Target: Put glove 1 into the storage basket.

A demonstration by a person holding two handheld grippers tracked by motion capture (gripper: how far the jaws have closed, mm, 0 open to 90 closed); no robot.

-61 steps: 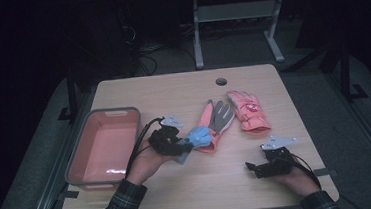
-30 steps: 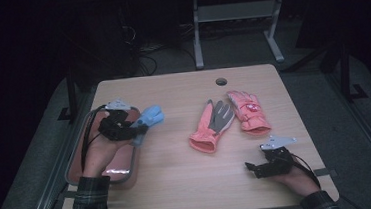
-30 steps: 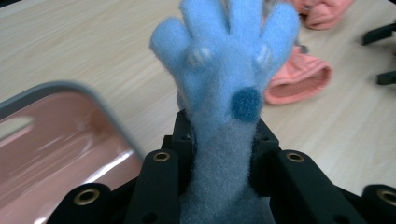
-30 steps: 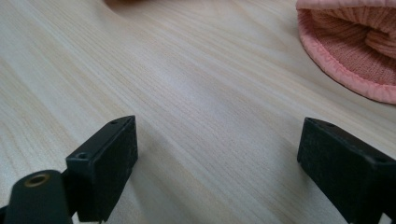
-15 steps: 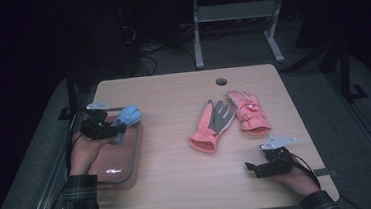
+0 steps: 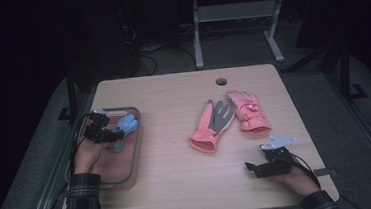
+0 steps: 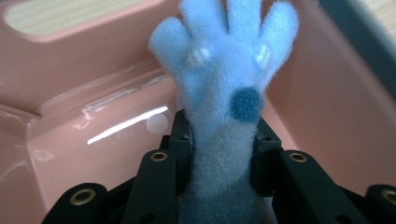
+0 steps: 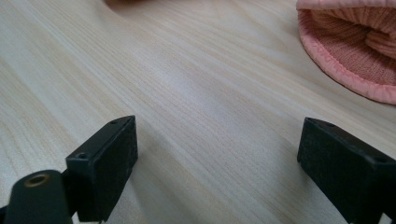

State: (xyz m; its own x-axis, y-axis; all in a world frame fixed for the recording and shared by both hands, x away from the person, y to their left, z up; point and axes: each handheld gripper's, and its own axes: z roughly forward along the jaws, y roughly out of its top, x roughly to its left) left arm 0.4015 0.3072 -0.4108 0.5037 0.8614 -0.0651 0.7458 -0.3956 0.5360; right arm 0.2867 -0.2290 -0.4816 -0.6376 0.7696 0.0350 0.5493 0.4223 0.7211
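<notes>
Blue fleece glove clamped in left claw, held over pink bin at desk's left edge. Likely drop-off step: next, open jaws to release it inside. Right claw rests spread wide, empty, on desk near two pink gloves.

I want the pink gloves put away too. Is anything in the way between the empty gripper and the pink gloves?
Nothing visible. The right gripper sits open on bare table, and only wood lies between it and the pink gloves. The left gripper holds the blue glove over the pink tray.
</notes>
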